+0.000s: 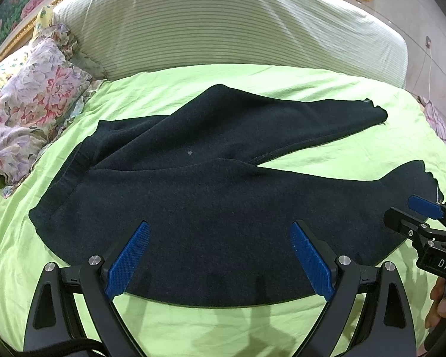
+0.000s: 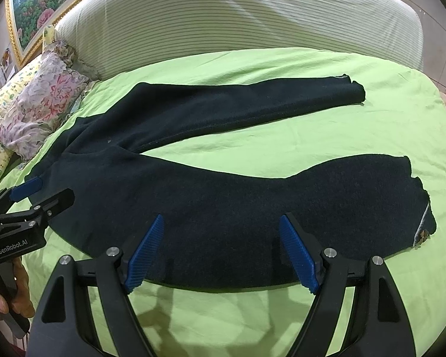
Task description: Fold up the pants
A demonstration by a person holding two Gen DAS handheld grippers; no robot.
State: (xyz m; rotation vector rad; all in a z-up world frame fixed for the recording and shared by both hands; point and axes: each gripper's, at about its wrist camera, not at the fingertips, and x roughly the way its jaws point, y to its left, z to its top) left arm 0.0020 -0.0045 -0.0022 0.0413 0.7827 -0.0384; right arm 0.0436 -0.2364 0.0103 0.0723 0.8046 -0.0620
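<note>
1. The dark navy fleece pants (image 1: 211, 190) lie spread flat on the lime-green bedsheet (image 1: 327, 154), waistband toward the floral pillow (image 1: 29, 110) at the left, the two legs splayed apart to the right.
2. The left gripper (image 1: 220, 255) hovers over the near edge by the waist, jaws wide, holding nothing.
3. The right gripper (image 2: 221, 250) hovers over the near leg, likewise wide and empty.
4. Judging by this, folding has not begun; next, each gripper must pinch the near leg's edge to carry it over the far leg.
</note>
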